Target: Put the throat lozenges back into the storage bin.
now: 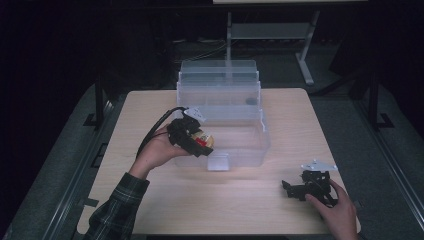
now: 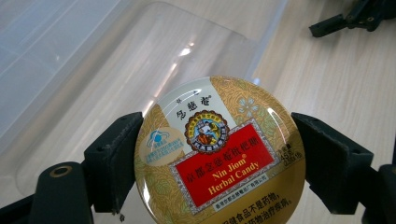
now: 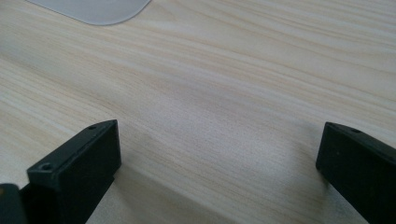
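Note:
A round gold candy tin (image 2: 219, 151) with a red "Nin Jiom Herbal Candy" label sits between the jaws of my left gripper (image 2: 215, 161), which is shut on its sides. In the high view that left gripper (image 1: 192, 136) holds the candy tin (image 1: 203, 138) at the left wall of a clear plastic box (image 1: 235, 145), over its inside. My right gripper (image 1: 305, 188) rests low on the table at the front right, open, its jaws (image 3: 219, 172) wide apart over bare wood.
The clear box has its lid (image 1: 219, 75) raised at the back and a latch tab (image 1: 218, 162) at the front. The light wooden table (image 1: 150, 200) ends in dark floor on all sides. A metal stand (image 1: 305, 55) is behind the table.

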